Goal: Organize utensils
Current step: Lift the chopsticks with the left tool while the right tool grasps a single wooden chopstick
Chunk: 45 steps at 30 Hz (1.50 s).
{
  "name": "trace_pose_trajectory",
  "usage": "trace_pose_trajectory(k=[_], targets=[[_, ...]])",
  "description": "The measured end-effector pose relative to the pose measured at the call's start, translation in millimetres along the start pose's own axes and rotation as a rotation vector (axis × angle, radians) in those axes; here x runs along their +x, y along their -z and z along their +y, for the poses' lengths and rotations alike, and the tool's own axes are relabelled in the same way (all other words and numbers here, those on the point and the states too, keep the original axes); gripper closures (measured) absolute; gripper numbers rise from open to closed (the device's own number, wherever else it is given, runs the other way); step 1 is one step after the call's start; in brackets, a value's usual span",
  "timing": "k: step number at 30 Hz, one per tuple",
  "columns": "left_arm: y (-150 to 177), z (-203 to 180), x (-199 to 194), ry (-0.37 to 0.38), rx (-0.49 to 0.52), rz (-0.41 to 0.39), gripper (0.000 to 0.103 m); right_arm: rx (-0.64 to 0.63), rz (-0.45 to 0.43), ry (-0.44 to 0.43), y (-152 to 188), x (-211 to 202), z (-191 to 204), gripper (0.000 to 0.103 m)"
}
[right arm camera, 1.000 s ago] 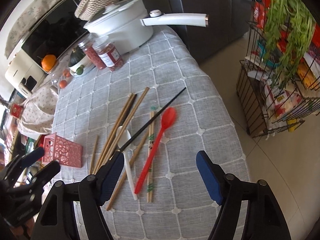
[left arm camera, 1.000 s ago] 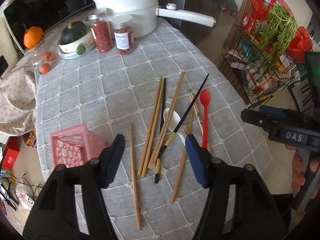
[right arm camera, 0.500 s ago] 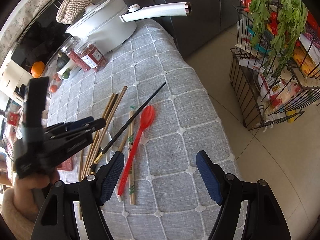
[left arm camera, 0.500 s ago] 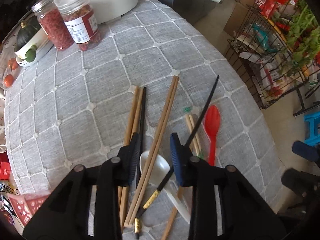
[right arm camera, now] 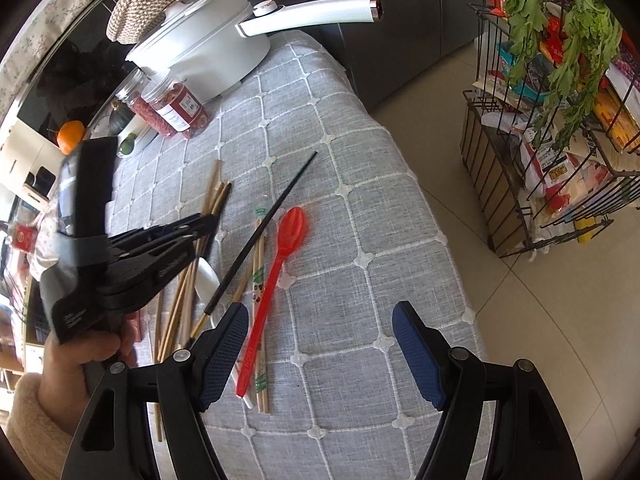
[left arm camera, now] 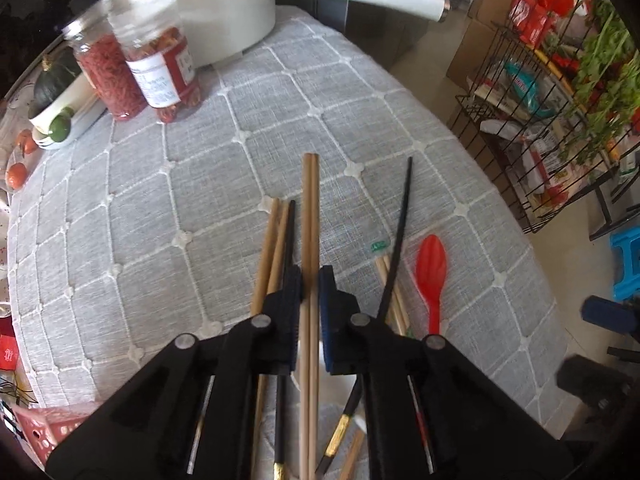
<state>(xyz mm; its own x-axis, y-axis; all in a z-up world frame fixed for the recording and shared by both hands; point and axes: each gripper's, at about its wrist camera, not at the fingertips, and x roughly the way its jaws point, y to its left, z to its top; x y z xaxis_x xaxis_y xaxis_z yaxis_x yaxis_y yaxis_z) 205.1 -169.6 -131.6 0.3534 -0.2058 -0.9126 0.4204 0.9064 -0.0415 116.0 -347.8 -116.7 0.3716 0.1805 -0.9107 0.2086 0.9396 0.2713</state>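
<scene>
Several utensils lie on the grey checked tablecloth (left arm camera: pixel 200 184). My left gripper (left arm camera: pixel 310 276) points steeply down and its jaws are closing, the pads pressing on a pair of wooden chopsticks (left arm camera: pixel 310 208) between them. Beside it lie more wooden chopsticks (left arm camera: pixel 272 248), a long black chopstick (left arm camera: pixel 402 220) and a red spoon (left arm camera: pixel 431 268). In the right wrist view my right gripper (right arm camera: pixel 320 308) hangs open over bare cloth, just right of the red spoon (right arm camera: pixel 290 228) and printed chopsticks (right arm camera: pixel 259 276). A white spoon (right arm camera: pixel 207 280) lies partly under the left gripper (right arm camera: pixel 208 220).
A white pot (left arm camera: pixel 224 8) with a long handle and two jars (left arm camera: pixel 160 68) stand at the back. A pink basket (left arm camera: pixel 44 428) sits at the near left. The table edge drops off on the right toward a wire rack (right arm camera: pixel 560 140) on the floor.
My left gripper came forward and down over the utensil pile and narrowed its jaws from wide apart onto the wooden chopstick pair. The right gripper stayed open and barely moved.
</scene>
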Motion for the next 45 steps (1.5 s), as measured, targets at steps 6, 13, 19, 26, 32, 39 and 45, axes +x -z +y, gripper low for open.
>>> trace_pose_trajectory(k=[6,13,19,26,32,39,45], targets=[[19.1,13.8,-51.8,0.034,-0.021,-0.088,0.093,-0.01,0.007,-0.022,-3.4,7.9,9.6,0.029],[59.3,36.9,-120.2,0.054,-0.041,-0.207,0.093,-0.008,0.028,-0.072,-4.7,21.0,29.8,0.045],[94.3,53.7,-161.9,0.032,-0.063,-0.305,0.093,-0.038,0.073,-0.104,1.0,38.5,60.6,0.056],[127.2,82.0,-179.1,0.003,-0.123,-0.355,0.093,-0.058,0.116,-0.153,9.2,59.3,101.7,0.066],[145.1,103.6,-193.5,0.006,-0.143,-0.384,0.093,-0.12,0.155,-0.193,11.2,88.7,154.8,0.073],[160.9,128.8,-201.1,0.015,-0.192,-0.395,0.093,-0.168,0.186,-0.145,12.7,129.7,201.8,0.073],[168.9,139.3,-204.4,0.014,-0.207,-0.401,0.093,-0.273,0.147,0.016,18.5,145.1,233.3,0.074]])
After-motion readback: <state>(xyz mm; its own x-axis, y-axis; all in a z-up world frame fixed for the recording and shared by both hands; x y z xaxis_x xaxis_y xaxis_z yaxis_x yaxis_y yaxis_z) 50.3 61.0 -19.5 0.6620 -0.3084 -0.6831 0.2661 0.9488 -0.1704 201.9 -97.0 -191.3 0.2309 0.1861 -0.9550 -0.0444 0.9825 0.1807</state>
